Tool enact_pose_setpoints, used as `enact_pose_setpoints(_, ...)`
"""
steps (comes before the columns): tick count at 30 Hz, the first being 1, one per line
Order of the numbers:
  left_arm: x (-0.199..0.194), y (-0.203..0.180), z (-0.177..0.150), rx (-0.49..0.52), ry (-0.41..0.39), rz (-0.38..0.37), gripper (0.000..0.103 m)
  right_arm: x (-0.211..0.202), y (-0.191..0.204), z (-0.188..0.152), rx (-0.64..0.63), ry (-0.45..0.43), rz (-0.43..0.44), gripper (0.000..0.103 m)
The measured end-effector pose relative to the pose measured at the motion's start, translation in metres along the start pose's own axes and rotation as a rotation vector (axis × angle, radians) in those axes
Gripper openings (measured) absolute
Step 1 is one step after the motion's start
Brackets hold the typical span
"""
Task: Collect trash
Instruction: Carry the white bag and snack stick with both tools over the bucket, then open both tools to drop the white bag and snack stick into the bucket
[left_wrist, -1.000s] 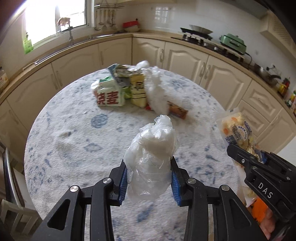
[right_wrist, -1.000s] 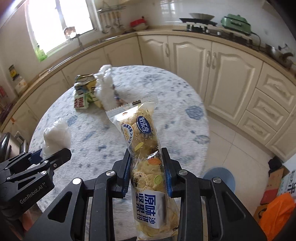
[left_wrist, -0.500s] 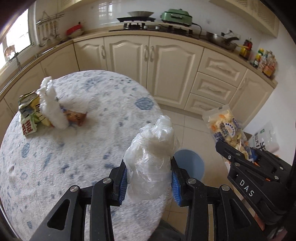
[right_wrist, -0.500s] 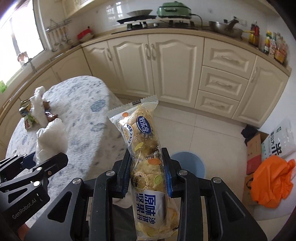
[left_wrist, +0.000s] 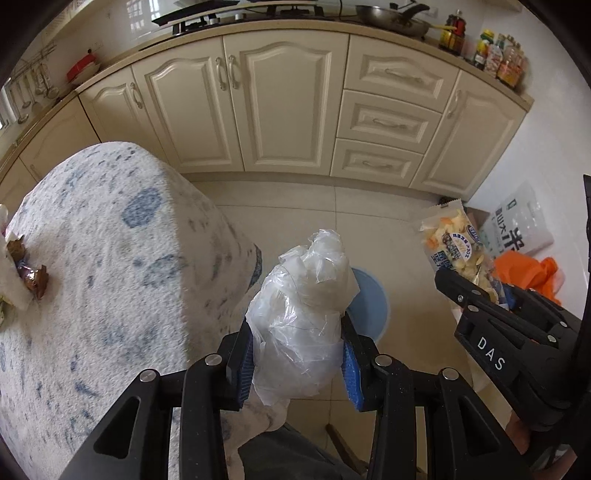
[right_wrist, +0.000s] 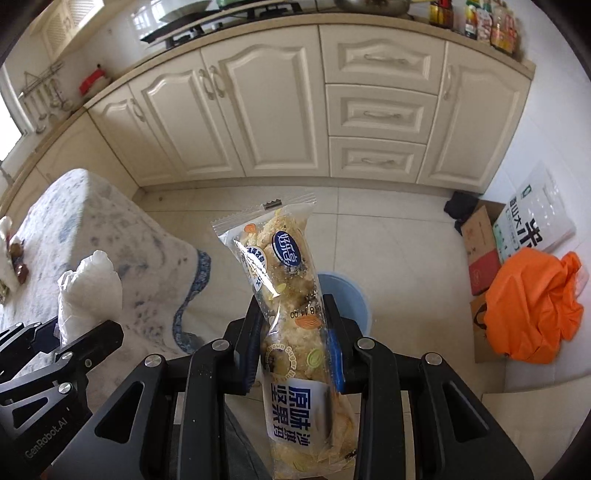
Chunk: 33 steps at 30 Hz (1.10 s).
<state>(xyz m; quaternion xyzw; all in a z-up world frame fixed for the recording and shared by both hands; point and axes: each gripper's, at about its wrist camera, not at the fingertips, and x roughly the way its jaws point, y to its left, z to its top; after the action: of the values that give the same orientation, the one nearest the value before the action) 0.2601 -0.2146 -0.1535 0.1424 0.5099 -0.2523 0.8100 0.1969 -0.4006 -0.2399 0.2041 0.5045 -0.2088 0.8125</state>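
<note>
Plastic bag (left_wrist: 301, 317) in L jaws, snack pack (right_wrist: 291, 314) in R.

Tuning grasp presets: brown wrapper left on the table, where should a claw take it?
Judging by its pose, grip the brown wrapper across its narrow middle, coming from above. It lies flat on the table beside white plastic, with twisted ends too thin to pinch.

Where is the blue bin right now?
The blue bin stands on the tiled floor beside the table, showing low centre in both views, partly hidden behind the held plastic bag and snack packet.
</note>
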Motion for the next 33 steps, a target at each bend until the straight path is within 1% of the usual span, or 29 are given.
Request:
enact_pose_setpoints(3, 0.021, -0.005, 0.015, 0.007, 0.028, -0.004, 0.036, 0.007, -0.008, 0.004, 0.018, 0.011, -0.012, 0.032)
enact_pose_setpoints(6, 0.039, -0.012, 0.032, 0.009, 0.040, 0.007, 0.039, 0.012, -0.017, 0.009, 0.048, 0.021, -0.017, 0.034)
enact_pose_setpoints(9, 0.053, -0.019, 0.044, 0.011, 0.041, 0.038, 0.039, 0.013, -0.019, 0.014, 0.038, 0.005, -0.051, 0.040)
enact_pose_setpoints(11, 0.063, -0.025, 0.050, 0.008, 0.050, 0.036, 0.039, 0.015, -0.022, 0.015, 0.038, 0.003, -0.048, 0.046)
enact_pose_setpoints(15, 0.083, -0.036, 0.059, 0.013, 0.075, 0.023, 0.039, 0.020, -0.031, 0.013, 0.054, 0.020, -0.043, 0.047)
enact_pose_setpoints(19, 0.096, -0.049, 0.067, 0.048, 0.073, 0.025, 0.040, 0.024, -0.043, 0.008, 0.078, 0.043, -0.057, 0.047)
enact_pose_setpoints(21, 0.101, -0.055, 0.069, 0.058, 0.078, 0.017, 0.054, 0.025, -0.050, 0.007, 0.096, 0.051, -0.064, 0.047)
enact_pose_setpoints(22, 0.103, -0.058, 0.070, 0.062, 0.084, 0.019, 0.075, 0.025, -0.053, 0.006, 0.105, 0.053, -0.068, 0.047)
enact_pose_setpoints(23, 0.103, -0.060, 0.070, 0.064, 0.078, 0.019, 0.090, 0.025, -0.057, 0.005, 0.114, 0.054, -0.073, 0.047)
enact_pose_setpoints(25, 0.099, -0.061, 0.065, 0.064, 0.058, 0.026, 0.091, 0.024, -0.062, 0.004, 0.127, 0.054, -0.079, 0.047)
enact_pose_setpoints(33, 0.095, -0.065, 0.049, 0.066, 0.077, 0.047, 0.091, 0.024, -0.075, 0.000, 0.152, 0.066, -0.096, 0.047)
